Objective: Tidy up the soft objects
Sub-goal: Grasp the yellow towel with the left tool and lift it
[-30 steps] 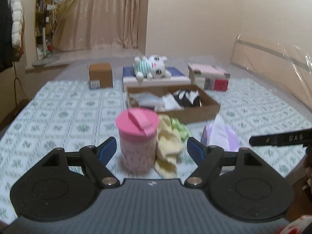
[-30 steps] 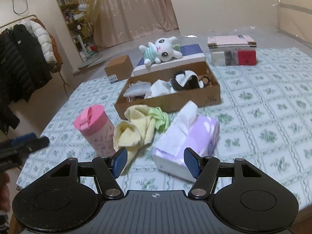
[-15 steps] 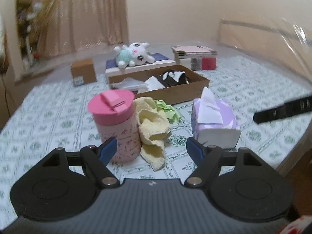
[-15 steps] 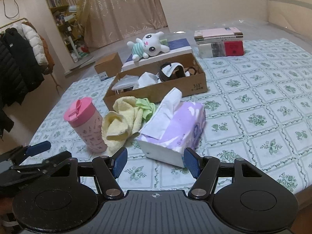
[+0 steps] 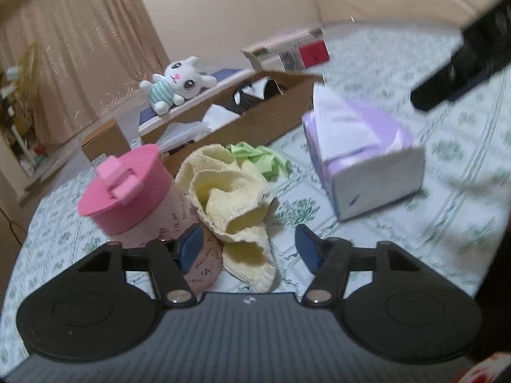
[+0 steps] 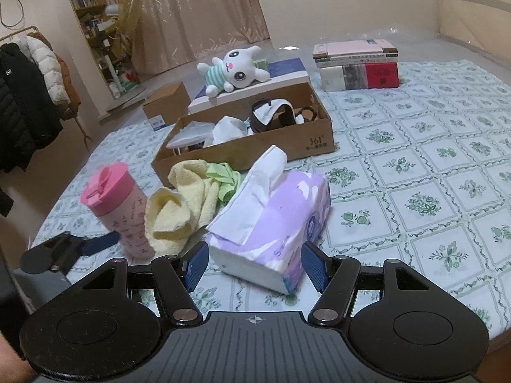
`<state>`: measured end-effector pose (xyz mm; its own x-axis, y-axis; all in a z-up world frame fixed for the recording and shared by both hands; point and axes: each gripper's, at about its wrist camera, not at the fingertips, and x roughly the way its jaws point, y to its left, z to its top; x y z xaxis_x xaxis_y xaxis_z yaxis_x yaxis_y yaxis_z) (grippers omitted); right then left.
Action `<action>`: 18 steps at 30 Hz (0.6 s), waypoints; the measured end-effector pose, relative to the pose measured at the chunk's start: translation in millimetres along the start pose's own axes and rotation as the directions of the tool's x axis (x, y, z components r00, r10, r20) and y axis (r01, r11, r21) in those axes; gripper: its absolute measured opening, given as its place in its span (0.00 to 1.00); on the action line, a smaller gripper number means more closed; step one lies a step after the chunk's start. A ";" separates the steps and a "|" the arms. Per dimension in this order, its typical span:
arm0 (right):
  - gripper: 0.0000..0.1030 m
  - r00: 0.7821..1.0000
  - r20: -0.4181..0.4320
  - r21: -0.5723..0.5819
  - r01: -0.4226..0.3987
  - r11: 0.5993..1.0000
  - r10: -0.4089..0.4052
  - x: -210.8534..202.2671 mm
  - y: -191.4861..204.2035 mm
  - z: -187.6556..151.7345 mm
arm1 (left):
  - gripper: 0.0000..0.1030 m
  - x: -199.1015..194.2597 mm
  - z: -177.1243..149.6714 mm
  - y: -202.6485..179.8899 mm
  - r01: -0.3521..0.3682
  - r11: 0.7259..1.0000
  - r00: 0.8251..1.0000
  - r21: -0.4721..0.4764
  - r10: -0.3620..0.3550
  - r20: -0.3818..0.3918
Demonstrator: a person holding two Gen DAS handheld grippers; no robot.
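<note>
The left tool (image 5: 247, 244) is seen low over the patterned surface (image 6: 447, 166). Its jaws have just been closing and stand at a middling gap, pressing on nothing. Between them lies the lower fold of the yellow towel (image 5: 230, 198); the left pad sits in front of the pink cup (image 5: 143, 198), and contact with it cannot be told.

The right tool (image 6: 255, 266) is held at a similar middling gap, empty, just short of the near end of the purple tissue pack (image 6: 274, 220).

The towel is crumpled in a loose heap, leaning on the cup, with a green cloth (image 6: 225, 178) tucked behind it, near the front wall of the cardboard box (image 6: 287, 146).

The towel is judged light, limp and thick-piled; it should bunch and drape when lifted. A raised fold is best pinched, well clear of the cup, which might tip. The tissue pack is judged light and squashy, best taken across its narrow width, not by the loose sheet.
</note>
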<state>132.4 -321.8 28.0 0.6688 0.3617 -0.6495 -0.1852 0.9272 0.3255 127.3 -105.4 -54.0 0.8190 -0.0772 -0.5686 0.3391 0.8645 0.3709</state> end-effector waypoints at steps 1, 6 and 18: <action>0.62 1.000 -0.004 0.003 0.002 1.000 -0.002 4.2 -2.7 0.8 | 0.54 6.4 -0.8 -2.5 -0.009 1.000 1.000 0.029 0.009 -0.003; 0.62 1.000 -0.020 0.027 0.009 1.000 -0.008 20.7 -14.6 4.0 | 0.43 38.5 -1.1 -10.7 -0.046 0.989 0.998 0.143 0.051 -0.029; 0.62 0.999 -0.036 0.060 0.011 0.998 -0.008 30.7 -25.2 2.5 | 0.08 54.7 4.7 -10.3 -0.042 0.989 0.998 0.143 0.047 -0.035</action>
<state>159.4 -334.3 1.6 0.6437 0.3572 -0.6768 -0.1344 0.9234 0.3595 170.8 -120.9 -85.4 0.8172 -0.0187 -0.5761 0.3673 0.7872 0.4954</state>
